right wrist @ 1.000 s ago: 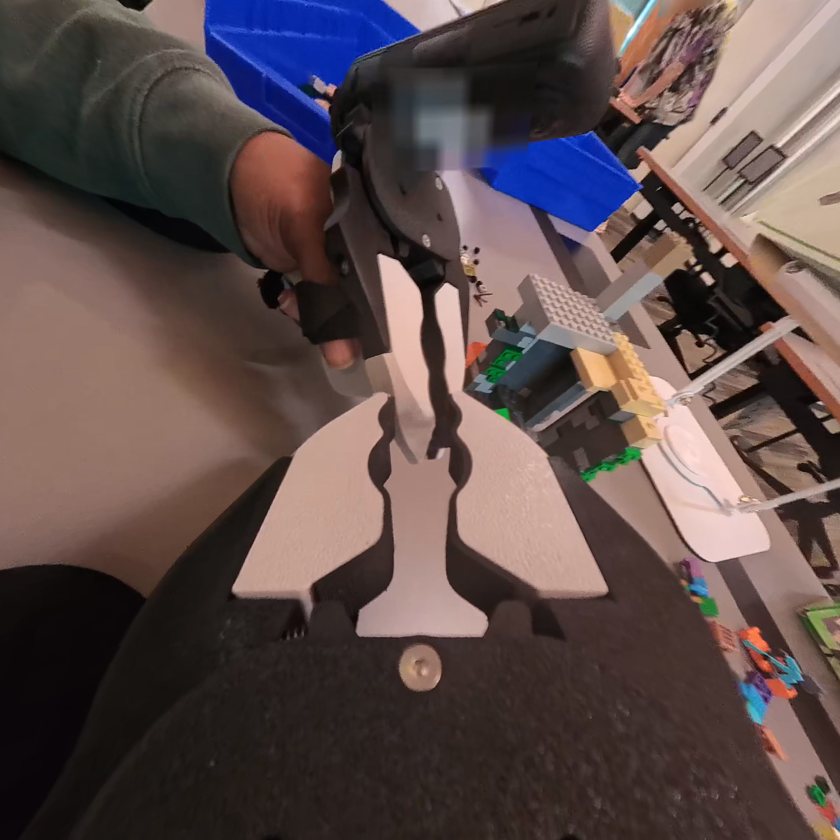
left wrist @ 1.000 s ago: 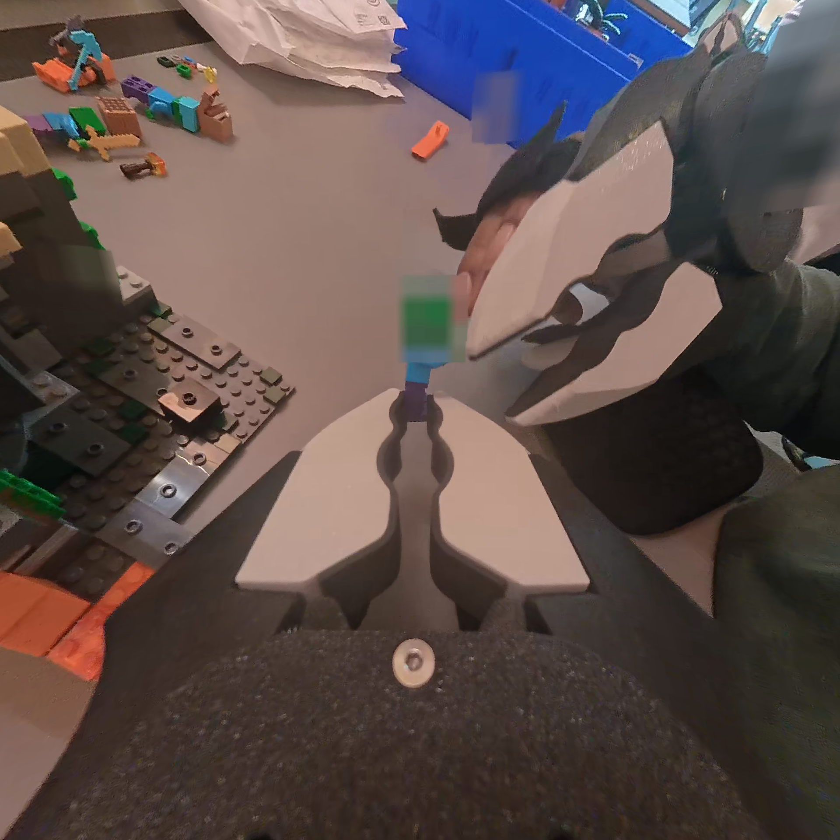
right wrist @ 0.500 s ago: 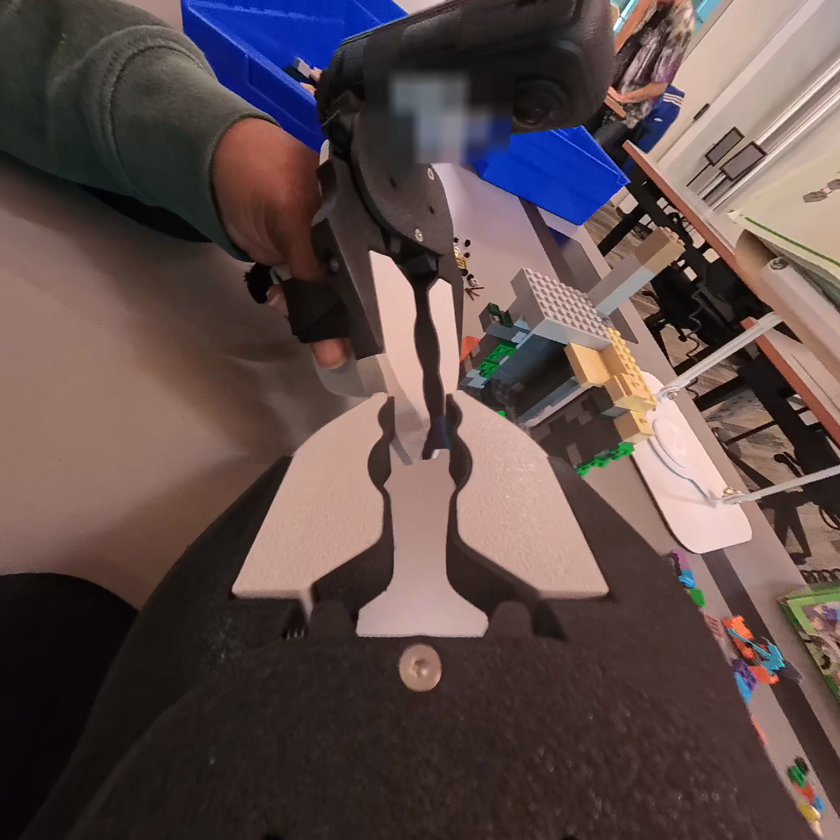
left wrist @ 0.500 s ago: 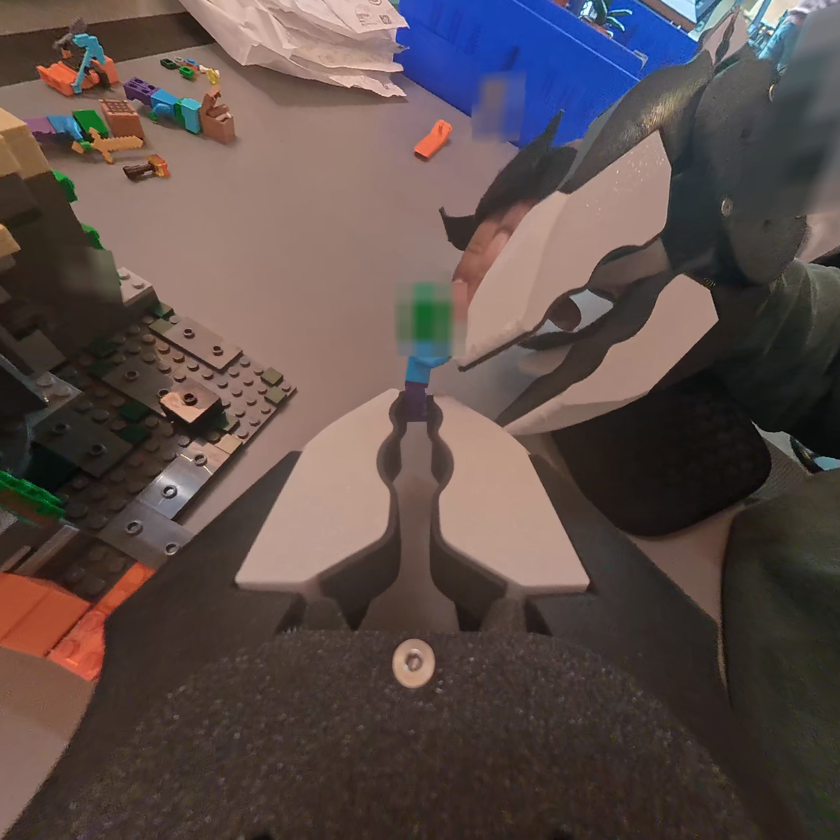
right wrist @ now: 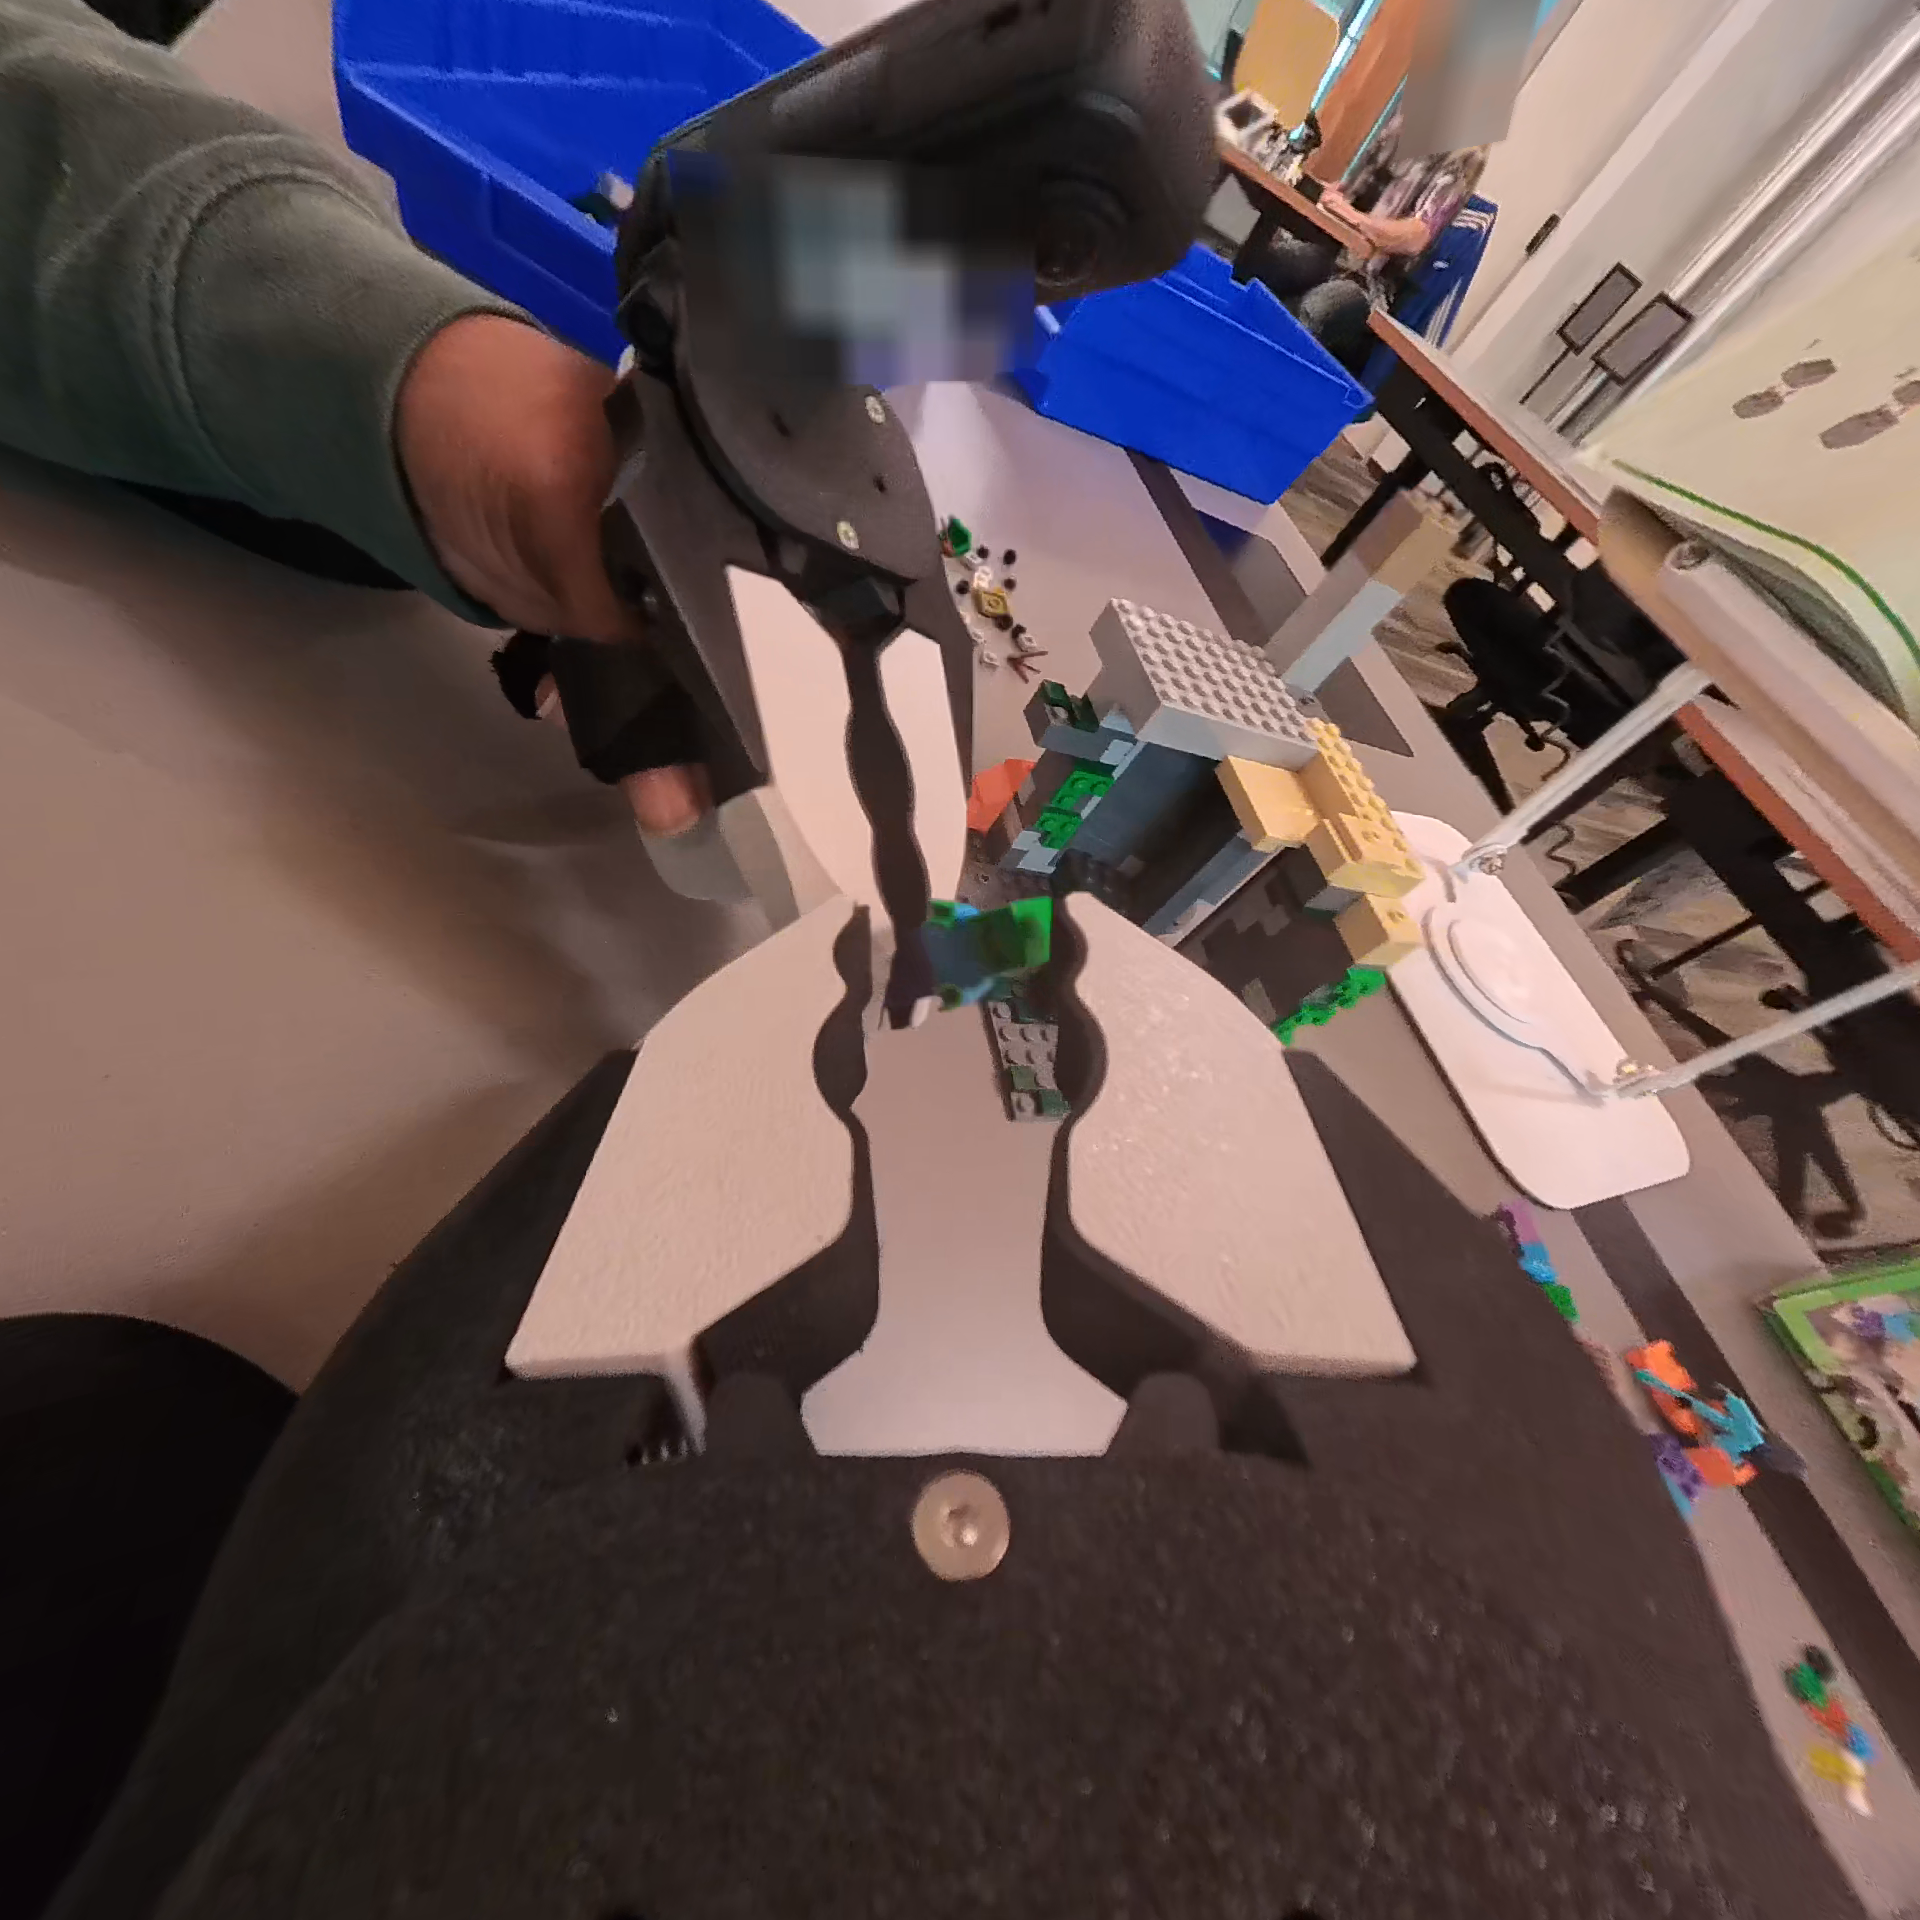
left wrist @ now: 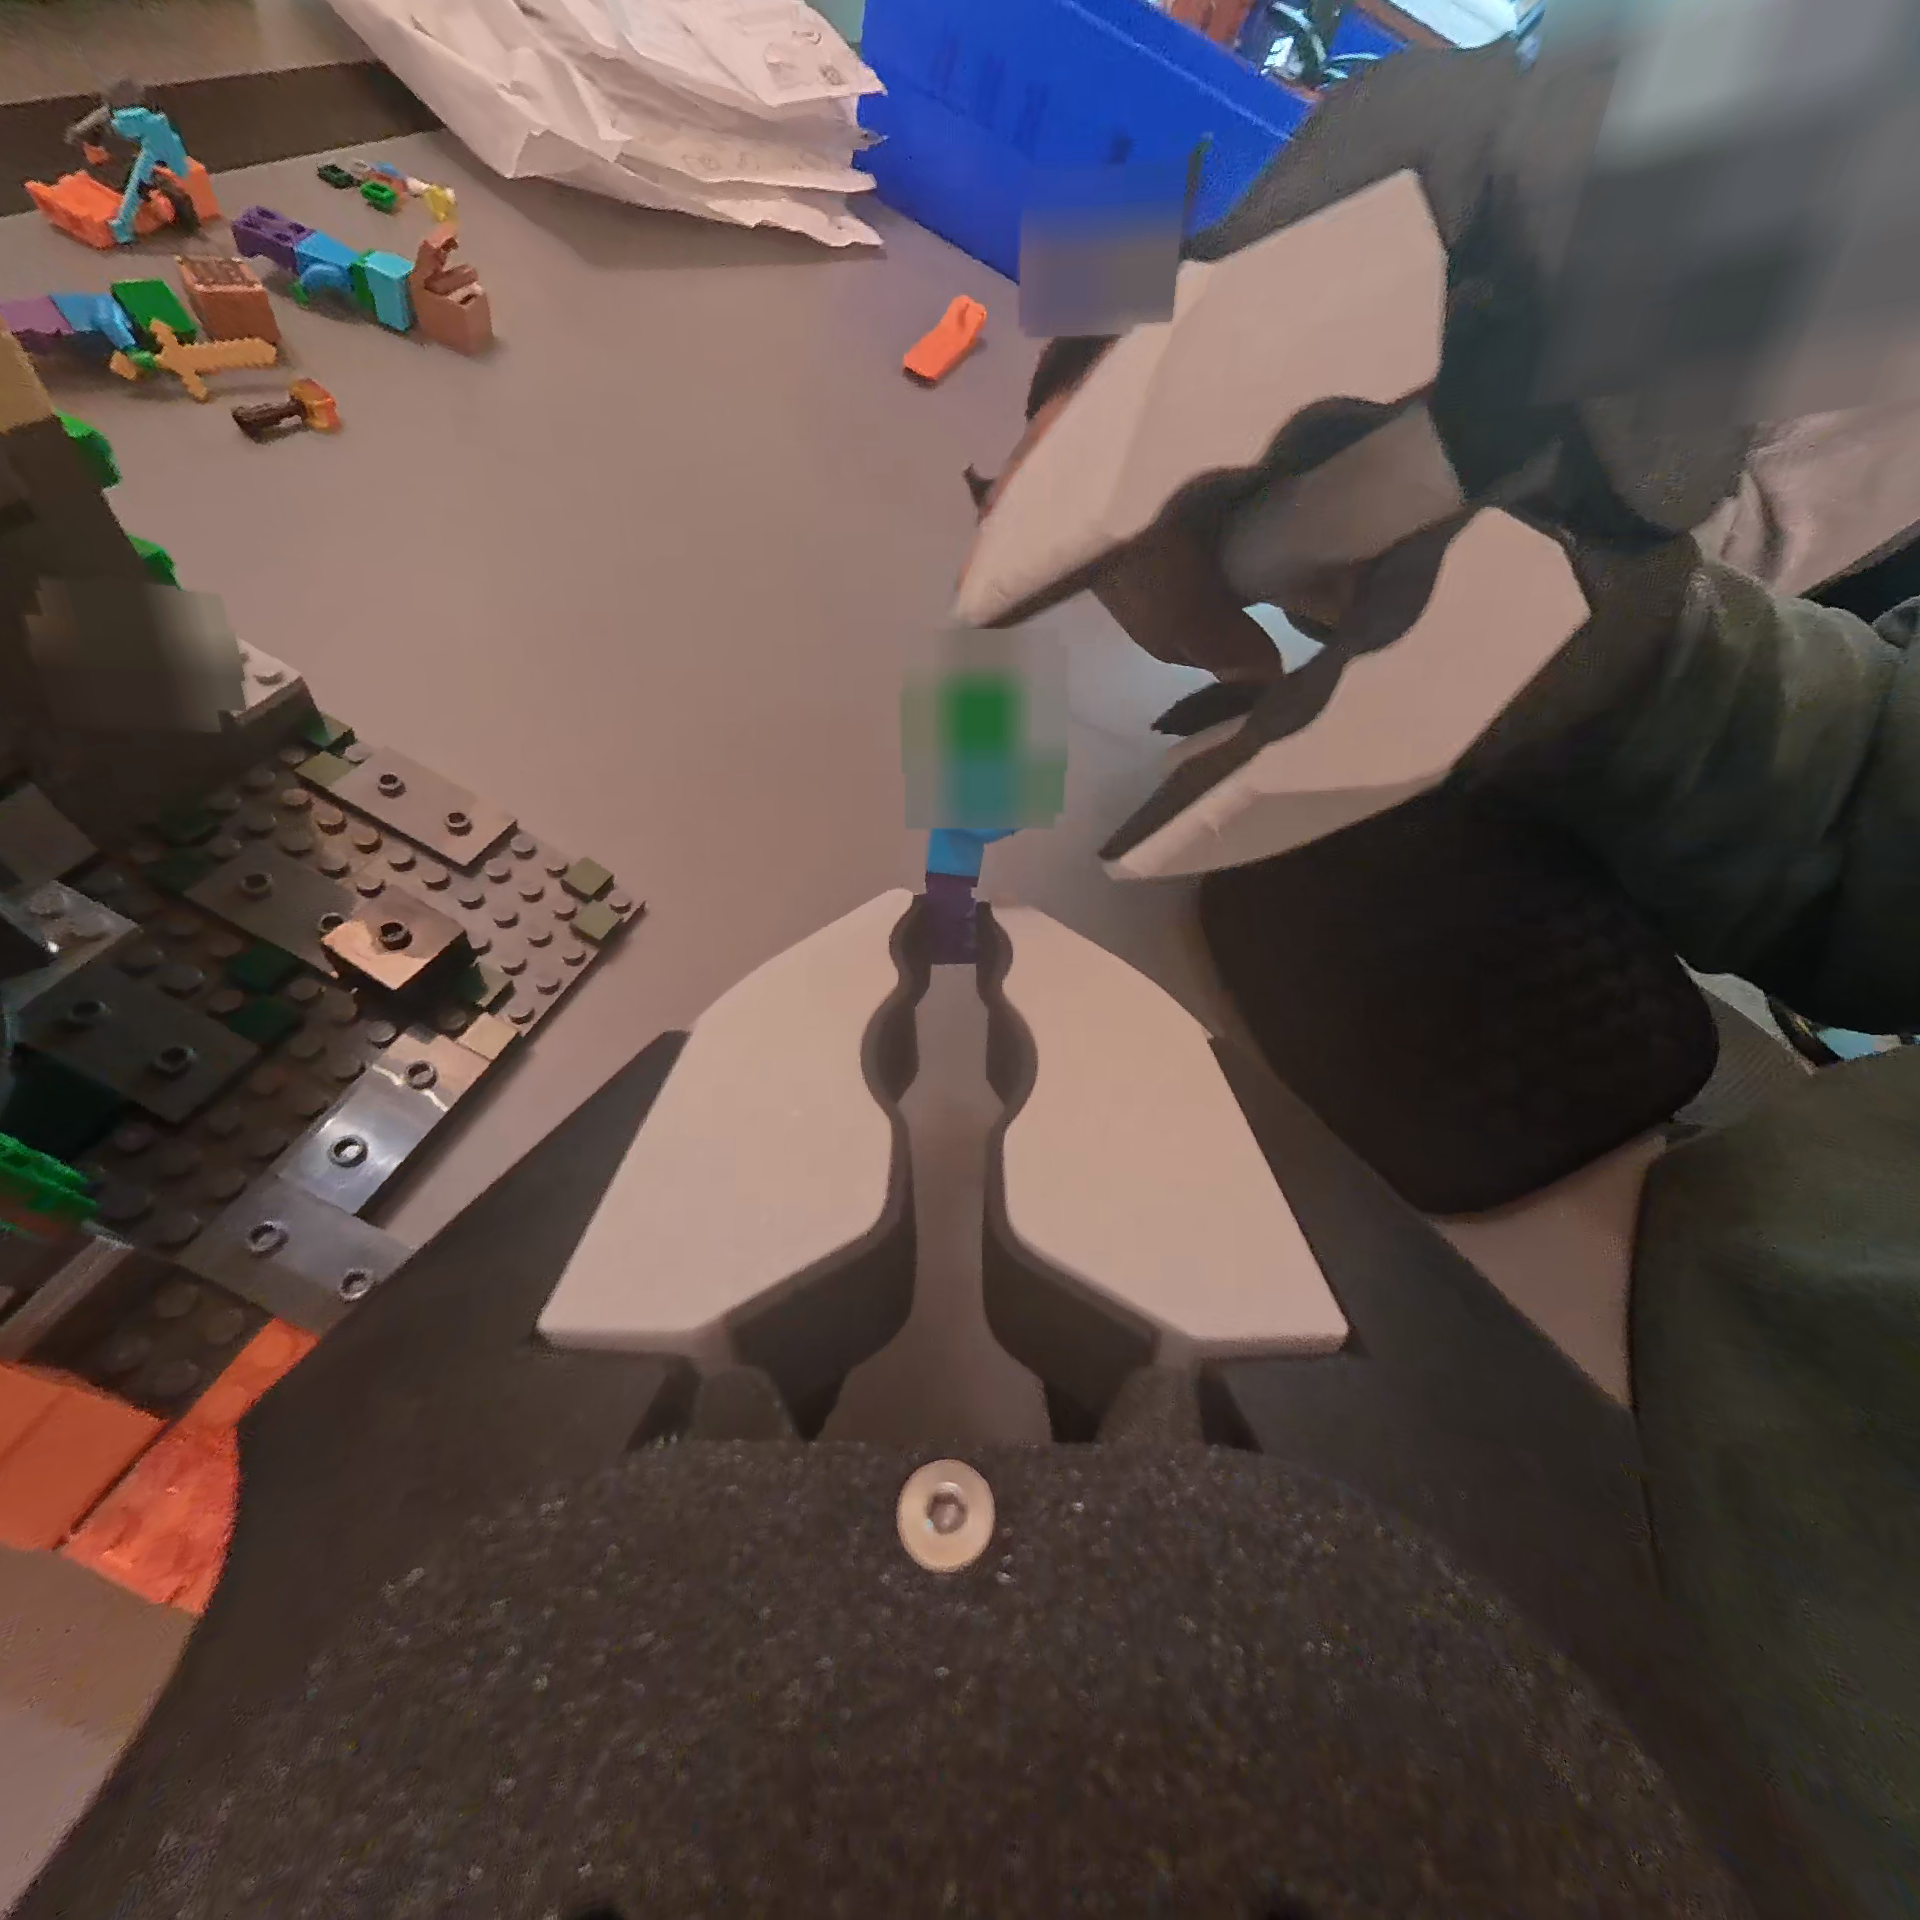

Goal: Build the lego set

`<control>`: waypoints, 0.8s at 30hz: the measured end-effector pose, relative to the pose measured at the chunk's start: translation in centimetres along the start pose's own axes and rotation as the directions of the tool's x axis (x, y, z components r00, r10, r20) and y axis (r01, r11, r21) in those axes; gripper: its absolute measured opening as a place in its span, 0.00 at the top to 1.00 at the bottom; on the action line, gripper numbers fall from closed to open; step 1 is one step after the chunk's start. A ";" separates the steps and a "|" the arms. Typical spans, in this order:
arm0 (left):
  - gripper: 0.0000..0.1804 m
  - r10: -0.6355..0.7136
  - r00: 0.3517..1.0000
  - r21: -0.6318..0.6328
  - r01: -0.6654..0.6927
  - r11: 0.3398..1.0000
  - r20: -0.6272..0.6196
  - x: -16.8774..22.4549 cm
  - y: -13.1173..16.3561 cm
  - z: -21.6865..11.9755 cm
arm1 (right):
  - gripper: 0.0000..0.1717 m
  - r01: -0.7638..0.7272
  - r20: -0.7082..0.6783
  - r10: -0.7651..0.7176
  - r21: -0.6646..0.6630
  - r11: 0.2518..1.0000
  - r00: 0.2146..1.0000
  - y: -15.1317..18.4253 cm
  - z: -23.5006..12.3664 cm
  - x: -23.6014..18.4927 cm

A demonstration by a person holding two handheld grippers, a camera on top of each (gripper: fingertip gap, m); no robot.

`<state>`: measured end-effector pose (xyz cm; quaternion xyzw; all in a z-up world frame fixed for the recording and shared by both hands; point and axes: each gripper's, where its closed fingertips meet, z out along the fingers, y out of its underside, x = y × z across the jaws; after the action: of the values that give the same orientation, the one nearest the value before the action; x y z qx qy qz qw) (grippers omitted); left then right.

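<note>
My left gripper (left wrist: 948, 914) is shut on the purple legs of a small brick figure (left wrist: 956, 852) with a blue body and green head, and holds it above the grey table (left wrist: 644, 540). In the right wrist view the figure (right wrist: 987, 951) hangs from the left gripper's tips (right wrist: 904, 987) and sits between my right gripper's (right wrist: 961, 914) fingertips, with a gap on each side. My right gripper is open and empty. It also shows in the left wrist view (left wrist: 1039, 738), with its fingers spread to either side of the figure's head.
A dark studded baseplate (left wrist: 312, 935) with a brick build stands at the left; the build also shows in the right wrist view (right wrist: 1226, 790). Loose bricks (left wrist: 260, 301), an orange piece (left wrist: 943, 338), paper bags (left wrist: 644, 94) and blue bins (left wrist: 1039, 125) lie farther off. A white pad (right wrist: 1507, 1039) lies nearby. The tips of one gripper are about 4 cm away from the tips of the other.
My right gripper's fingers, which stood close about the figure's upper part, have spread wider apart. My left gripper still holds the figure by its legs in the same place.
</note>
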<state>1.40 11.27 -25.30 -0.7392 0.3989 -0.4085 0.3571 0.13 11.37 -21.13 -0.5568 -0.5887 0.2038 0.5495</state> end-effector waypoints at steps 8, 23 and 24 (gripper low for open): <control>0.96 0.155 0.984 0.027 -0.153 0.988 -0.090 2.5 -0.3 0.1 | 0.75 -0.410 0.261 0.380 0.072 0.909 0.888 0.3 -1.3 0.1; 0.96 0.238 0.961 0.007 -0.239 0.971 -0.142 3.9 0.4 0.3 | 0.85 -0.530 0.482 0.434 0.075 0.845 0.761 -0.6 -1.9 -2.3; 0.96 0.240 0.960 0.006 -0.242 0.970 -0.146 4.0 0.5 0.3 | 0.85 -0.530 0.486 0.433 0.075 0.844 0.759 -0.7 -1.9 -2.3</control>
<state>2.94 7.62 -24.58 -0.6555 0.5132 -0.4127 0.3696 1.00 8.39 -20.95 -0.5664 -0.5108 0.5226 0.3811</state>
